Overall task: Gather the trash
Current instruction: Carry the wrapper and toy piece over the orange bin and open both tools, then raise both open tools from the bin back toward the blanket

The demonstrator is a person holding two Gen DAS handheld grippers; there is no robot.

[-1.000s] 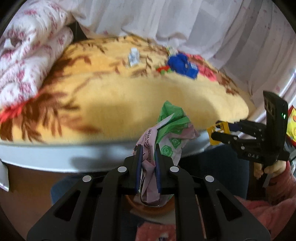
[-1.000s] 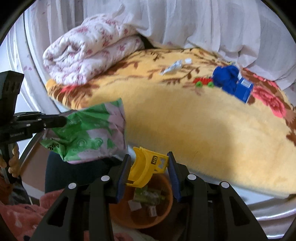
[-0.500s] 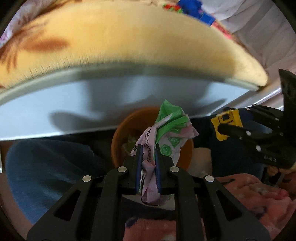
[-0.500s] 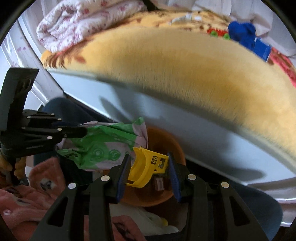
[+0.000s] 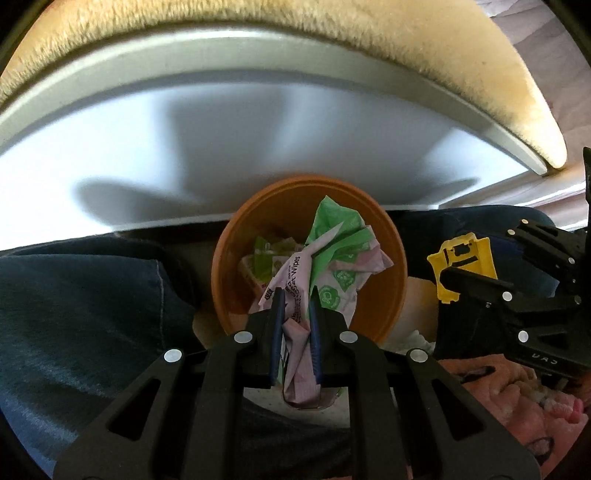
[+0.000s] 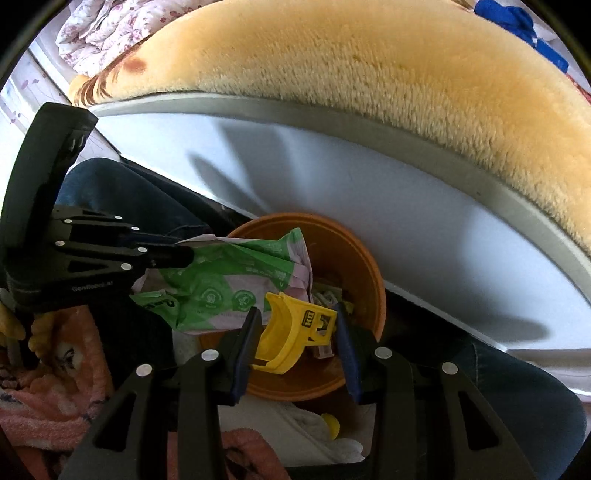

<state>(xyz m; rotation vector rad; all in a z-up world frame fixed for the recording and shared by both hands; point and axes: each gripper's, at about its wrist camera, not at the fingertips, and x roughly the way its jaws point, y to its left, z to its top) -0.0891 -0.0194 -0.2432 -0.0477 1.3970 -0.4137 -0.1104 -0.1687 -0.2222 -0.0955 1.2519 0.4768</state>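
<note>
The left hand-held gripper (image 5: 295, 295) pinches a crumpled wet-wipes wrapper (image 5: 332, 258) directly above the orange bin (image 5: 391, 295) beside the bed's edge. The right hand-held gripper (image 6: 297, 325) clamps a yellow plastic piece (image 6: 291, 332) over the bin's near rim, equally close.

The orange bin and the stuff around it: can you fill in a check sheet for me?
Surface: yellow fuzzy blanket on a bed with a pale grey side.
Job's things: orange bin below the bed edge, scraps already inside; crumpled green and pink wipes packet; yellow plastic piece.
Clutter: blue toy and flowered quilt on the bed.
Grippers: left gripper shut on the wipes packet, right gripper shut on the yellow plastic piece, both over the bin.
Cables: nothing seen.
Surroundings: a person's jeans and pink fuzzy fabric.
</note>
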